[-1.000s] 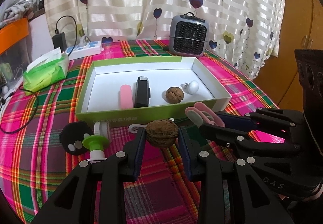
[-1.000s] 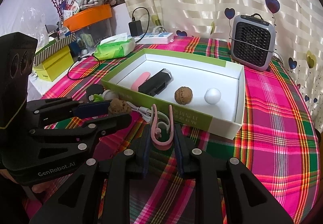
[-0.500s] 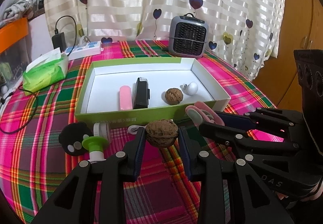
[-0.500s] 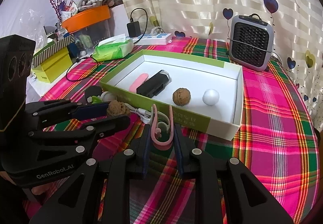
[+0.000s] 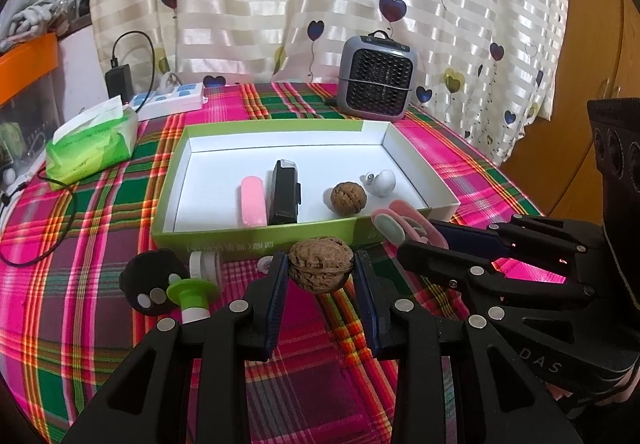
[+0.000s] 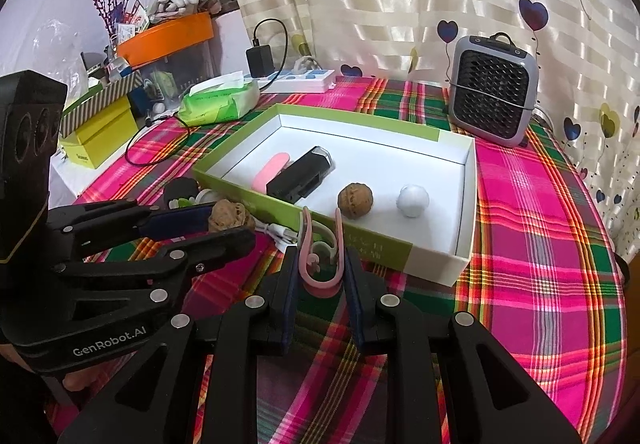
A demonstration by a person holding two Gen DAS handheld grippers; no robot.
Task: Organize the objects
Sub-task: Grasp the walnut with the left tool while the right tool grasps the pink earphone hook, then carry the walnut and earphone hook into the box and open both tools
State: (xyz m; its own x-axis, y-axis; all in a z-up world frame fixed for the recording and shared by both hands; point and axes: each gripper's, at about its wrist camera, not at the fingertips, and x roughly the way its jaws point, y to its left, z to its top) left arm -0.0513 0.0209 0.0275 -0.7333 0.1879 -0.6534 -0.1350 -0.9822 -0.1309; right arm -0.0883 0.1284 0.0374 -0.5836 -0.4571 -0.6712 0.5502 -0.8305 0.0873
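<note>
Both grippers are hovering just before the green box's [image 5: 256, 240] near wall: the left gripper [image 5: 321, 271] is clamping a walnut [image 5: 321, 264], the right gripper [image 6: 322, 268] is pinching a pink clip [image 6: 320, 256].

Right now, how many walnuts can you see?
2. One wrinkly brown walnut is squeezed in the left claw, held just in front of the green-sided white box. The other brown walnut lies inside that box, beside a small white ball. None looks hidden.

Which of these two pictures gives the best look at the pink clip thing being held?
The right wrist view: the pink clip sits centred between that tool's jaws, its whole U shape facing the camera. The left wrist view shows only its ends poking out sideways.
</note>
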